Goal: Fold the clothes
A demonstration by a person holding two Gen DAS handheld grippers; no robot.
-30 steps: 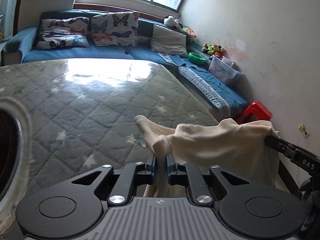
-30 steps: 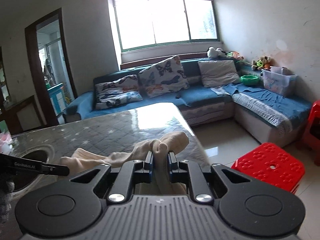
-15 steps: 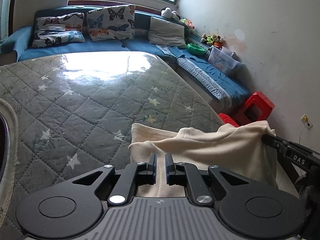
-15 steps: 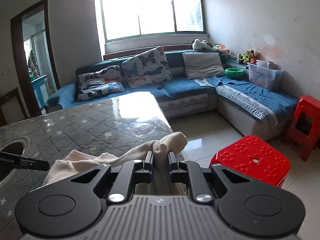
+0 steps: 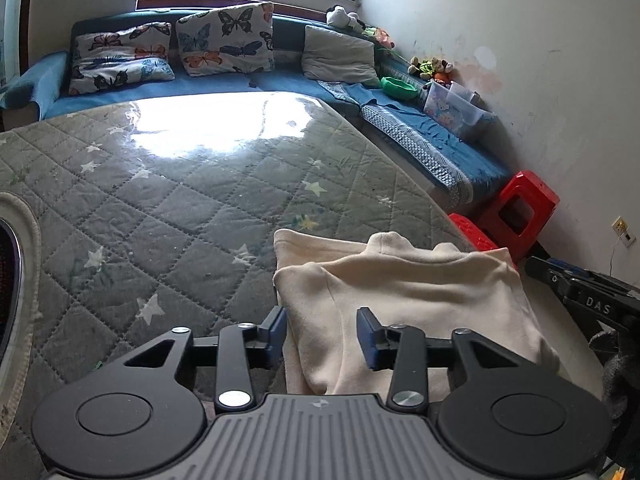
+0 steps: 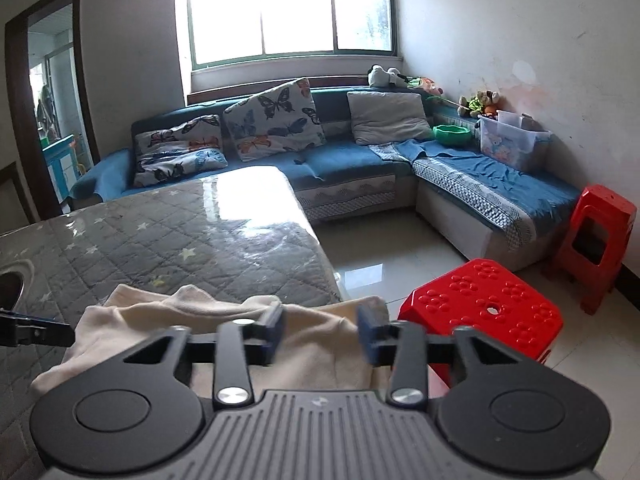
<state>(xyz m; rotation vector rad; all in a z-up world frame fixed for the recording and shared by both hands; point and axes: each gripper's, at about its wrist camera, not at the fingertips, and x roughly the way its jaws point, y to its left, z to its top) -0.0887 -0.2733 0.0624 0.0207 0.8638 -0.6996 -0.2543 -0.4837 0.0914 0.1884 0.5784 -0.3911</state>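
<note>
A cream garment [image 5: 404, 292] lies folded over on the near right corner of the grey quilted table [image 5: 168, 208]. Its right part hangs off the table edge. My left gripper [image 5: 322, 330] is open just above the garment's near left edge, holding nothing. My right gripper [image 6: 320, 334] is open above the same garment [image 6: 224, 332] at the table's right edge, holding nothing. The right gripper's tip [image 5: 576, 288] shows at the right in the left wrist view. The left gripper's tip [image 6: 32, 332] shows at the left in the right wrist view.
A red stool [image 6: 484, 316] stands on the floor right beside the table corner, a taller red stool [image 6: 600, 236] further right by the wall. A blue corner sofa [image 6: 352, 160] with cushions runs behind the table. A round dark opening [image 5: 8, 280] sits at the table's left.
Both grippers have opened and let go of the garment. It has dropped from being held up and now lies folded on the table corner.
</note>
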